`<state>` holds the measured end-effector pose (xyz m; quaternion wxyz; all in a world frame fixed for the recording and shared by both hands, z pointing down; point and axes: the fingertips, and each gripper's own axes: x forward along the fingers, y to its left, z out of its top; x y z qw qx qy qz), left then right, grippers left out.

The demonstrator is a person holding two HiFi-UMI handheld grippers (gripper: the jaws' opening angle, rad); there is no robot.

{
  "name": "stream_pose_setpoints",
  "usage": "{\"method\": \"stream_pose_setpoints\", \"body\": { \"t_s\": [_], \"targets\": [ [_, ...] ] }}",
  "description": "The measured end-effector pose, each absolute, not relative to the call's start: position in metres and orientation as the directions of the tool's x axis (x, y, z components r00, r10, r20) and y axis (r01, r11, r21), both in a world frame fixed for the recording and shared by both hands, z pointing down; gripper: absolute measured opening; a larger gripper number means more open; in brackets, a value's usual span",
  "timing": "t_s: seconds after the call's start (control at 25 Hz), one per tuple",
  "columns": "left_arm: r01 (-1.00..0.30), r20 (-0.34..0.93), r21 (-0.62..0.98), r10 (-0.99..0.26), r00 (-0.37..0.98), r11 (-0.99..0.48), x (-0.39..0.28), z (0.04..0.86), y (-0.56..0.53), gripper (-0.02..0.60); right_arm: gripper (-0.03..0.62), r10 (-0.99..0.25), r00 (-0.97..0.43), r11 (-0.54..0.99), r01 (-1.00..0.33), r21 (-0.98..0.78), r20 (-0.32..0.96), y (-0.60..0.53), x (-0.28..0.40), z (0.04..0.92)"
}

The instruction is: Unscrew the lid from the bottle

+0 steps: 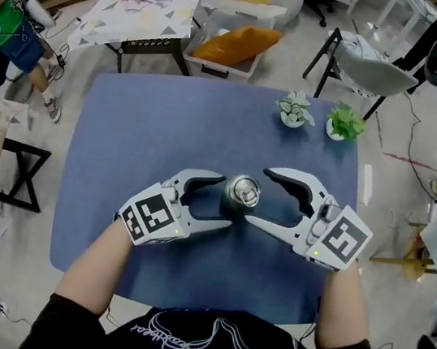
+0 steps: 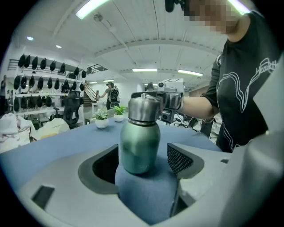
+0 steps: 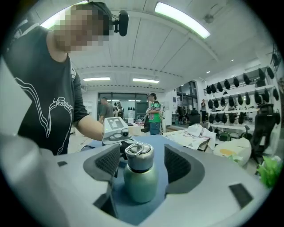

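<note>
On the left of the blue table (image 1: 153, 118), the left gripper (image 1: 225, 203) is lying low with its marker cube nearest the person and its jaws pointing right, standing wide apart. In the left gripper view, its mesh pads (image 2: 179, 157) are flanking the lower body of the green metal bottle (image 2: 140, 142). A clear strip of table is showing between the bottle and the right-hand pad. The other side of the bottle is sitting just beside the opposite pad, and I cannot tell whether they are touching. No squeeze is showing.

The bottle is standing upright at the middle of the table, between the tips of both grippers. Its steel lid (image 3: 139, 157) is sitting on the neck, with a small ring (image 3: 135, 148) lying flat on top.

On the right, the right gripper (image 3: 142, 163) is reaching in from the opposite side at lid height, with its jaws spread wide. Its ribbed pads (image 3: 108, 162) are bracketing the lid, with gaps showing on both sides, so nothing is being gripped.

Farther right, along the table's far edge, two small potted plants (image 1: 294, 109) are standing side by side, well apart from the bottle.
</note>
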<state>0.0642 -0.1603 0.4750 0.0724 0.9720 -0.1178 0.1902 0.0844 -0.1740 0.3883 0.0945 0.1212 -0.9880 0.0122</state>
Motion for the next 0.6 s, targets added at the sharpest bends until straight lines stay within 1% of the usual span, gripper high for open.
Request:
{"method": "stream_pose_setpoints", "body": {
  "t_s": [0.16, 0.24, 0.28, 0.32, 0.36, 0.4, 0.44, 0.48, 0.52, 0.6],
  "targets": [
    [-0.331, 0.329, 0.158, -0.266, 0.906, -0.93, 0.038, 0.448, -0.14, 0.331, 0.272, -0.4, -0.908, 0.91, -0.41, -0.06, 0.128, -0.159, 0.107, 0.361],
    [-0.38, 0.265, 0.207, -0.323, 0.909, -0.901, 0.028, 0.423, -0.129, 0.331, 0.215, -0.466, -0.88, 0.877, -0.473, -0.083, 0.089, -0.142, 0.11, 0.344],
    [-0.406, 0.228, 0.231, -0.356, 0.906, -0.884, 0.024, 0.408, -0.123, 0.299, 0.177, -0.496, -0.865, 0.861, -0.501, -0.086, 0.074, -0.133, 0.111, 0.336],
    [-0.428, 0.19, 0.252, -0.389, 0.901, -0.868, 0.021, 0.392, -0.117, 0.21, 0.134, -0.526, -0.848, 0.844, -0.53, -0.082, 0.066, -0.124, 0.111, 0.329],
    [-0.445, 0.152, 0.272, -0.419, 0.895, -0.853, 0.019, 0.375, -0.111, 0.148, 0.109, -0.557, -0.828, 0.825, -0.56, -0.075, 0.064, -0.115, 0.111, 0.323],
    [-0.457, 0.121, 0.29, -0.441, 0.889, -0.841, 0.018, 0.359, -0.104, 0.1, 0.073, -0.584, -0.809, 0.806, -0.587, -0.071, 0.063, -0.106, 0.111, 0.317],
    [-0.464, 0.099, 0.307, -0.456, 0.884, -0.831, 0.017, 0.345, -0.096, 0.07, 0.027, -0.605, -0.794, 0.79, -0.608, -0.076, 0.061, -0.097, 0.111, 0.312],
    [-0.469, 0.087, 0.322, -0.467, 0.88, -0.823, 0.015, 0.332, -0.087, 0.042, 0.005, -0.619, -0.784, 0.779, -0.621, -0.091, 0.056, -0.088, 0.109, 0.307],
    [-0.472, 0.08, 0.331, -0.474, 0.877, -0.817, 0.014, 0.321, -0.077, 0.02, 0.005, -0.626, -0.778, 0.771, -0.627, -0.112, 0.047, -0.078, 0.106, 0.302],
    [-0.468, 0.066, 0.334, -0.475, 0.877, -0.818, 0.011, 0.301, -0.055, 0.006, 0.005, -0.636, -0.771, 0.761, -0.633, -0.145, 0.031, -0.056, 0.096, 0.291]
  ]
}}
